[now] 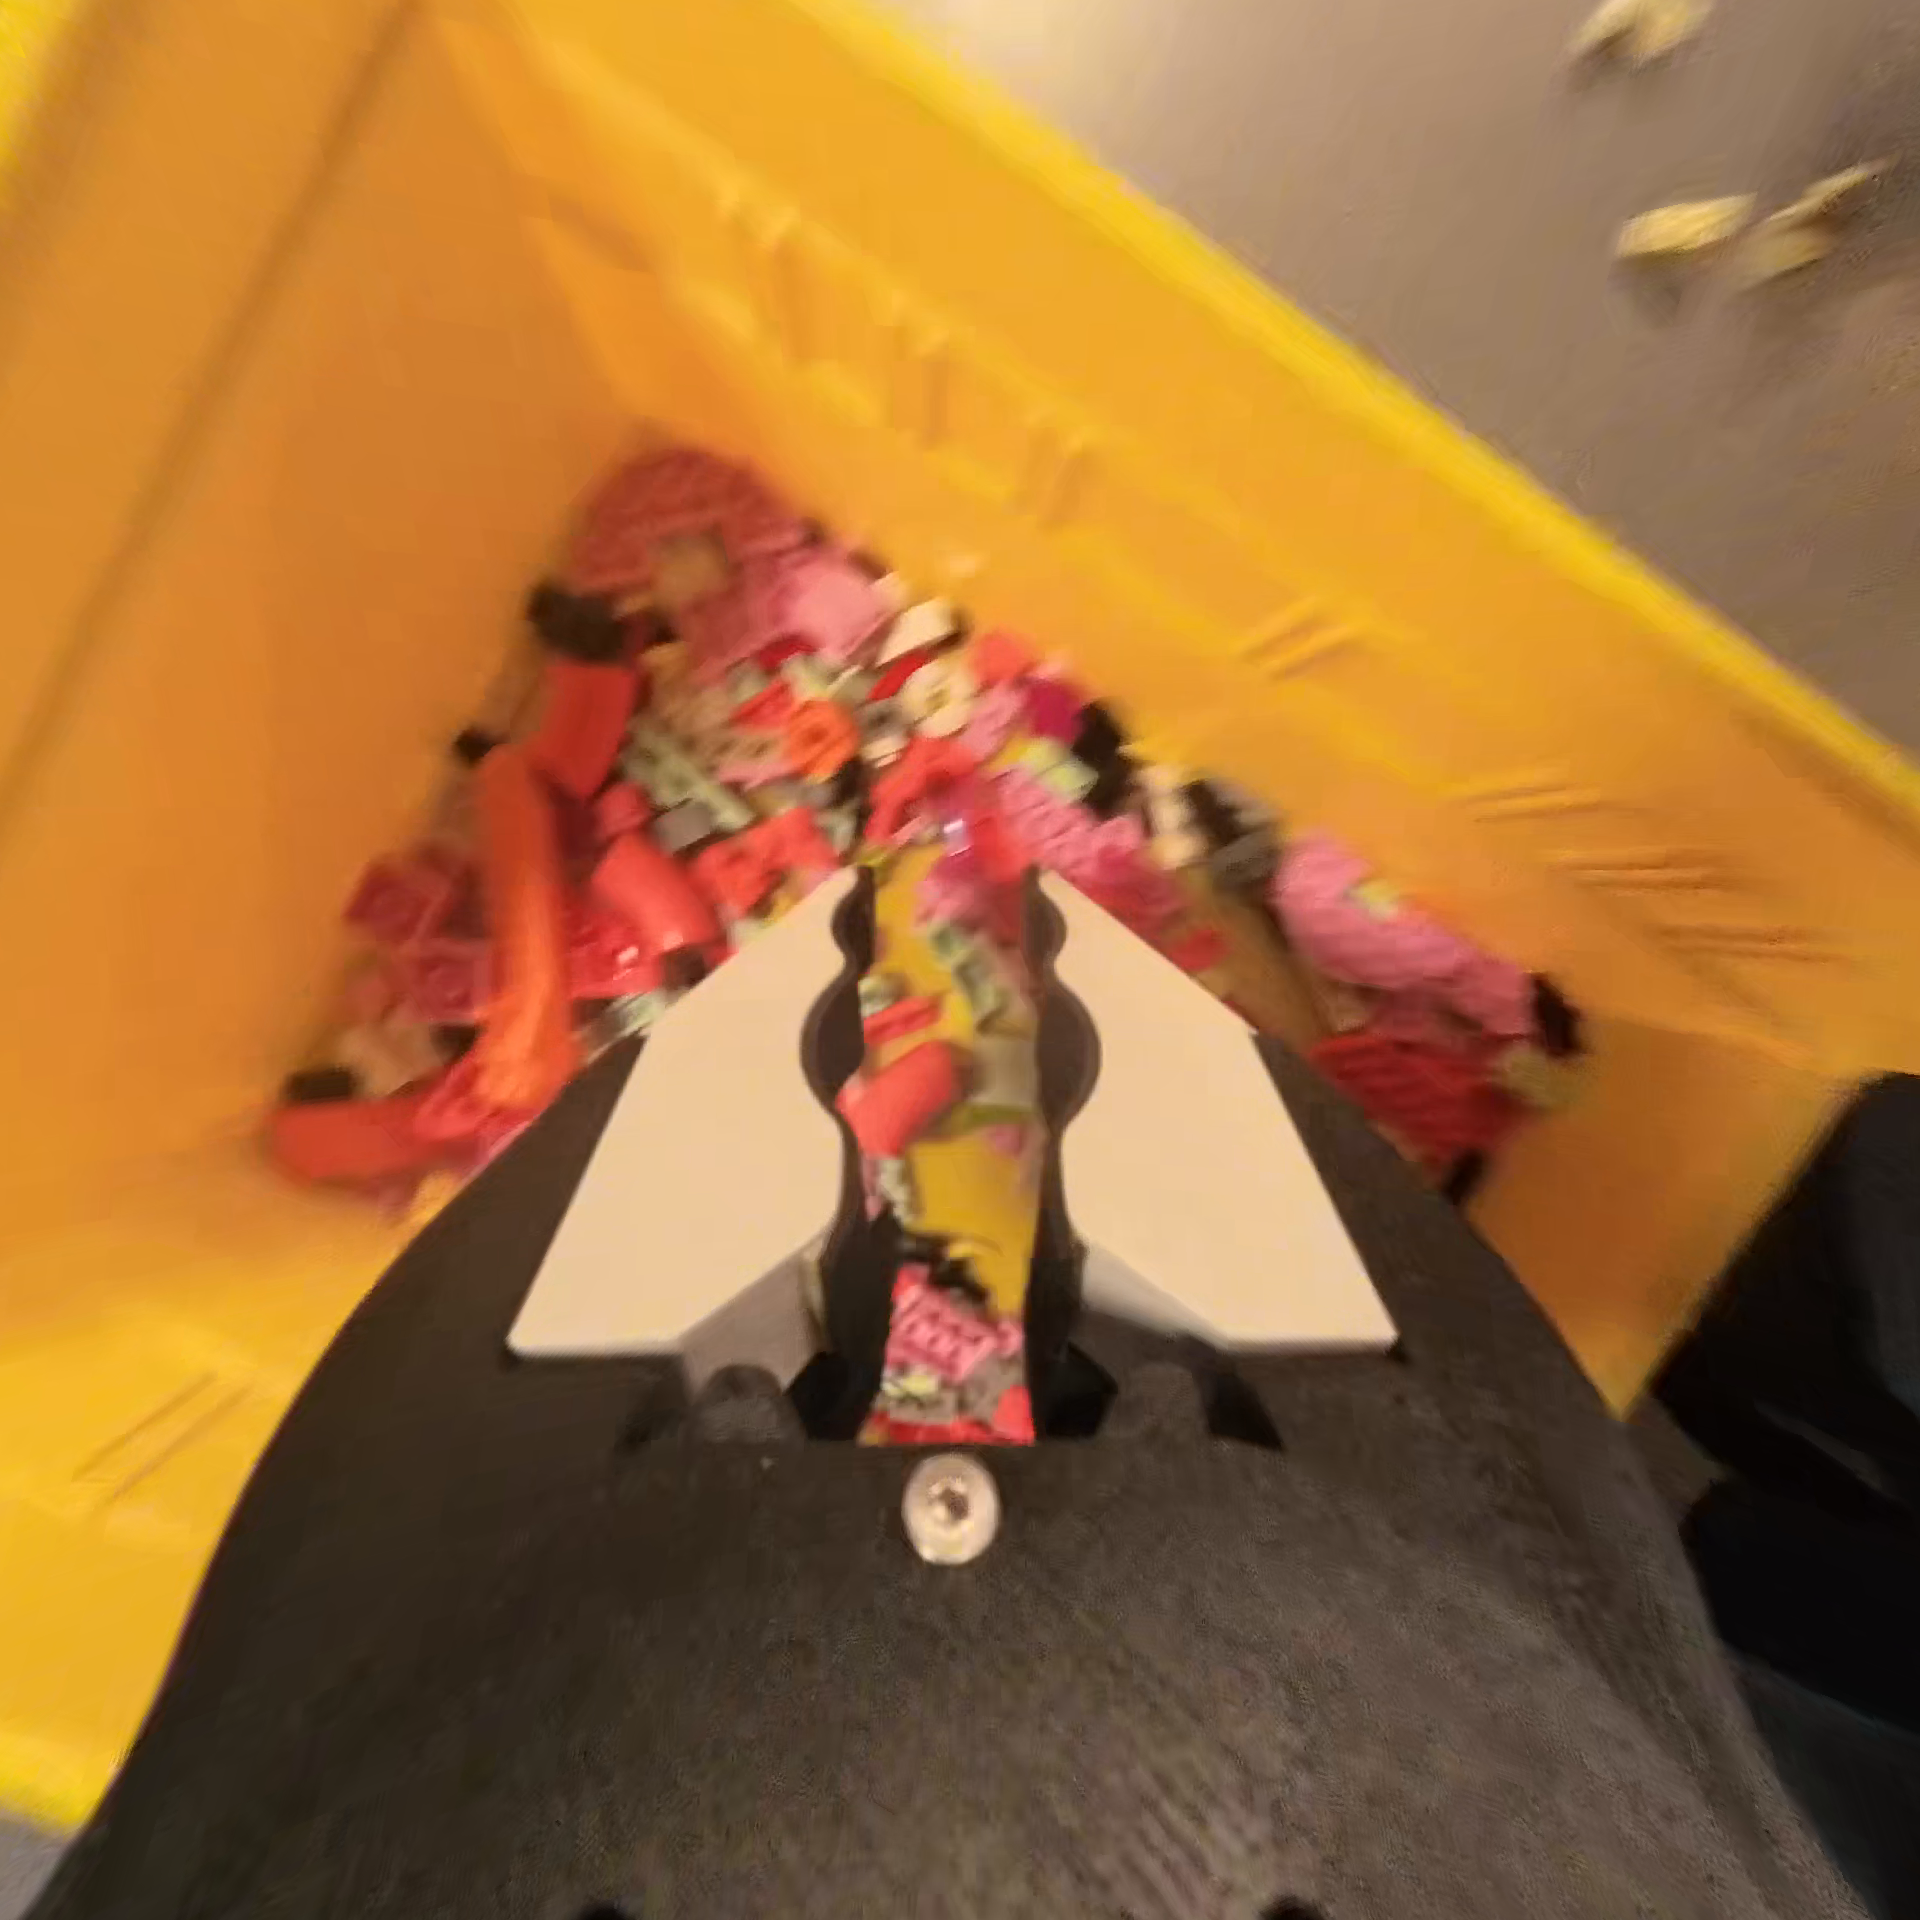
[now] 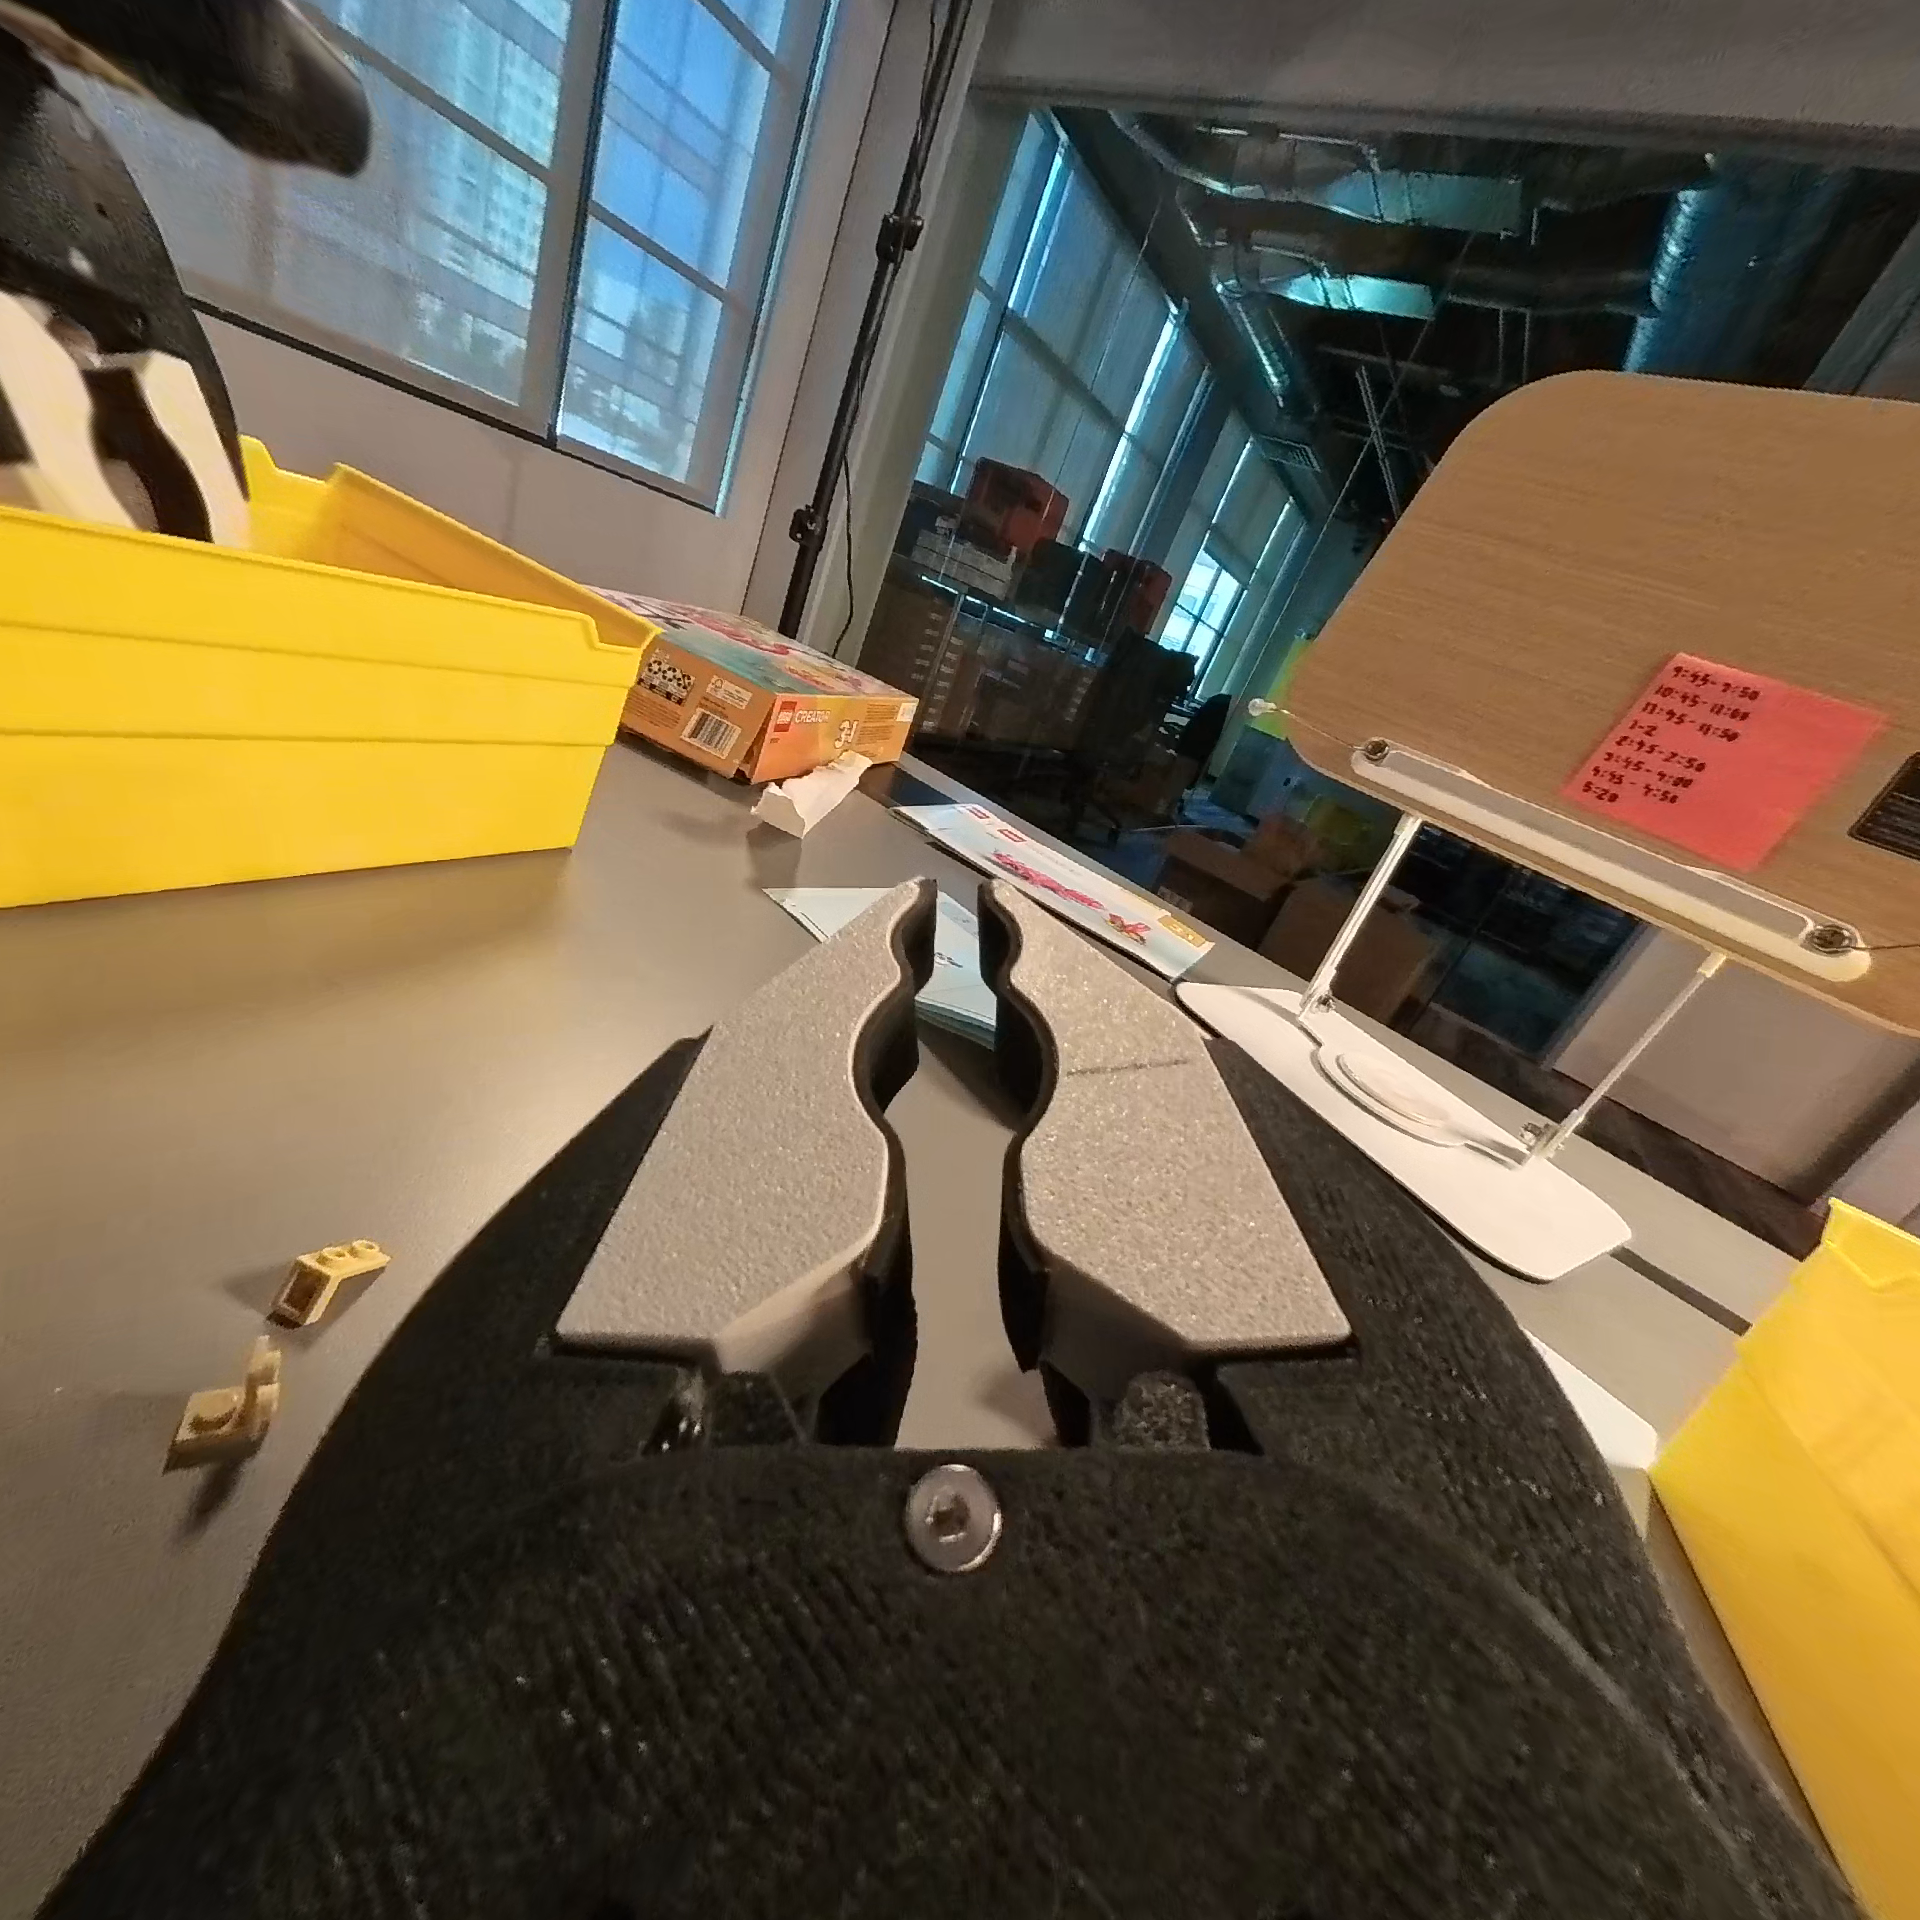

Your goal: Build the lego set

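Left gripper: my left gripper [image 1: 948,883] points down into the yellow bin [image 1: 312,520], its pale fingers [image 1: 727,1091] spread with a clear gap; I see bricks through that gap, but nothing is pinched. The view is smeared, so I cannot tell whether a fingertip touches the heap.

Right gripper: my right gripper [image 2: 956,894] rests low over the grey table [image 2: 312,1039], its grey fingers [image 2: 1122,1091] nearly together, with a thin slot left at the tips and nothing in it.

Bricks: a pile of red, pink and orange bricks [image 1: 727,810] lies in the bin's far corner, directly ahead of my left fingertips. Two small tan pieces [image 2: 270,1340] lie loose on the table to the left of my right gripper.

Doing it well: in my judgement, picking one brick from this heap calls for a steadier hand than I have now; I would choose a piece standing proud of the pile, such as the long orange one [image 1: 520,935], and set both pads square on its sides.

Edges: the bin walls close in steeply on both sides of my left gripper, so sideways room there is tight. The rim [image 1: 1351,468] is the edge I would mind when lifting out.

Open room: bare table lies between the bin and my right gripper. Ahead of it are paper booklets [image 2: 1060,894], a cardboard box [image 2: 769,707], and a wooden board on a stand [image 2: 1558,582] to the right. A second yellow bin [image 2: 1818,1507] crowds the near right.
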A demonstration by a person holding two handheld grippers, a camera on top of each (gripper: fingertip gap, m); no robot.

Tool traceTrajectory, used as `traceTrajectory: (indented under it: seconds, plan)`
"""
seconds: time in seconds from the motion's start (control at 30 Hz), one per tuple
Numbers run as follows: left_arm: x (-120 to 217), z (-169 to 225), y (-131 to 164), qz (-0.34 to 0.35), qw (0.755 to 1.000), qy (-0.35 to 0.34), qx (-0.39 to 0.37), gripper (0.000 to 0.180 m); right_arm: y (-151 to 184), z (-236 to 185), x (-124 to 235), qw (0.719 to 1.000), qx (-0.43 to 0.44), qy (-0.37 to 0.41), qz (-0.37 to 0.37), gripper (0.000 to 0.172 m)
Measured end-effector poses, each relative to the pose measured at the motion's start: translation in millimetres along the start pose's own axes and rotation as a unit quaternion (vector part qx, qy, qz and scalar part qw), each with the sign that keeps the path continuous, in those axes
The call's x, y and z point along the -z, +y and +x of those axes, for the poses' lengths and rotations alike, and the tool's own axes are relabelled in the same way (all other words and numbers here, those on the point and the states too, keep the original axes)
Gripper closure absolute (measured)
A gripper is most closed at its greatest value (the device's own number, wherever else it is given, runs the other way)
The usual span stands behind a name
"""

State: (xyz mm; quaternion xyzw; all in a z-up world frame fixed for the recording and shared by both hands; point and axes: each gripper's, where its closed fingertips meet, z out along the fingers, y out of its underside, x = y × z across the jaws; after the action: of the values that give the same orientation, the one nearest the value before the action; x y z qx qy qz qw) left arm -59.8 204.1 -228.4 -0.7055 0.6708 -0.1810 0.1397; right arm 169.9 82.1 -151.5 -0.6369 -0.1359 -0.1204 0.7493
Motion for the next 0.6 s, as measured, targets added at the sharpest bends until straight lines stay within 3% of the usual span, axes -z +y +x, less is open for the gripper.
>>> traceTrajectory:
  seconds: [0.03,0.13,0.23,0.33,0.43,0.6]
  plan:
    - [-1.0,7.5,-1.9,0.004,1.000,0.020,-0.010,0.148,0.3,0.3,0.0,1.000,0.001,0.001,-0.001,0.166]
    - [-11.9,12.3,13.2,-0.042,0.997,-0.004,-0.061,0.131,1.0,0.6,0.3,1.000,0.005,0.002,-0.004,0.166]
    - [-22.2,22.5,27.1,-0.066,0.994,-0.001,-0.088,0.129,1.6,-0.2,0.2,1.000,0.009,0.001,-0.005,0.166]
    - [-21.9,18.9,29.2,-0.053,0.995,-0.007,-0.082,0.150,1.4,-0.1,0.4,1.000,0.008,0.000,-0.005,0.166]
    - [-17.3,-5.8,34.1,-0.061,0.993,-0.067,-0.075,0.173,1.6,0.9,0.7,1.000,0.005,0.001,-0.005,0.166]
    - [-6.2,-49.5,31.1,-0.062,0.983,-0.174,-0.003,0.176,1.5,0.9,1.1,1.000,0.007,0.000,-0.005,0.166]
